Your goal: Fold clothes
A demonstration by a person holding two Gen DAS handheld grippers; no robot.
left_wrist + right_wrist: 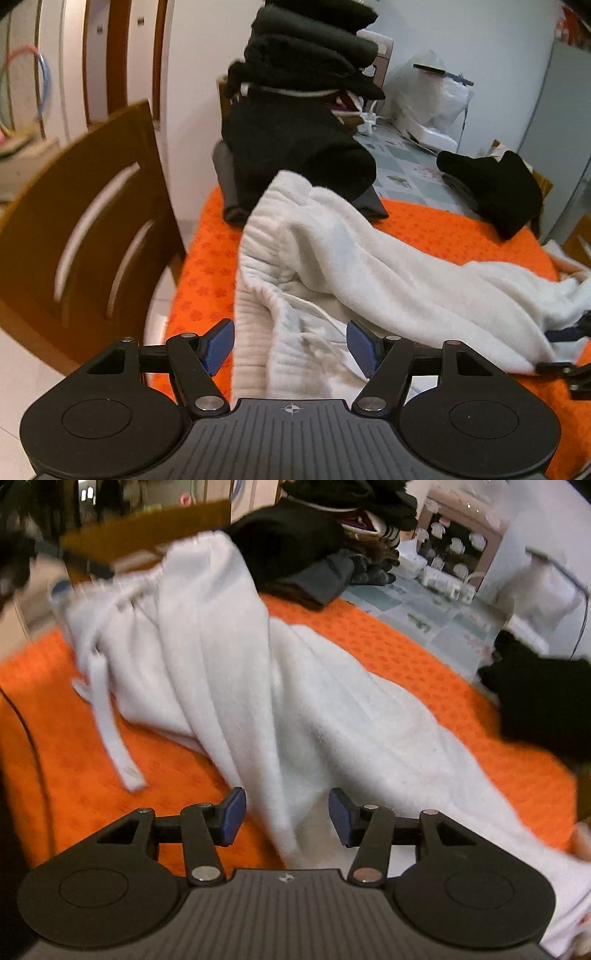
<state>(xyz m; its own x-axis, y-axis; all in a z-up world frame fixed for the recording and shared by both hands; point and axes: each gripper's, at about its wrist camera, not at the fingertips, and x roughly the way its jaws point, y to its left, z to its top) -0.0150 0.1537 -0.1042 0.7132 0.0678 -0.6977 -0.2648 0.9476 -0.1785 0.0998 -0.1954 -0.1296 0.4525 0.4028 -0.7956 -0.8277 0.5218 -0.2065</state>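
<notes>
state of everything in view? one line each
white pants: unfolded, spread across the mat
orange mat: flat, under the pants
black stack: folded, piled at the mat's far edge
black garment: loose heap, apart from the stack
left gripper: jaws open over the waistband
right gripper: jaws open over a pant leg

A wooden chair (77,221) stands beside the orange mat (207,266); white plastic bag (428,92) behind.

We see white fleece trousers (351,266) on an orange mat (207,273) printed with darker orange flowers; beyond the mat, black folded clothes (291,147) are stacked.
</notes>
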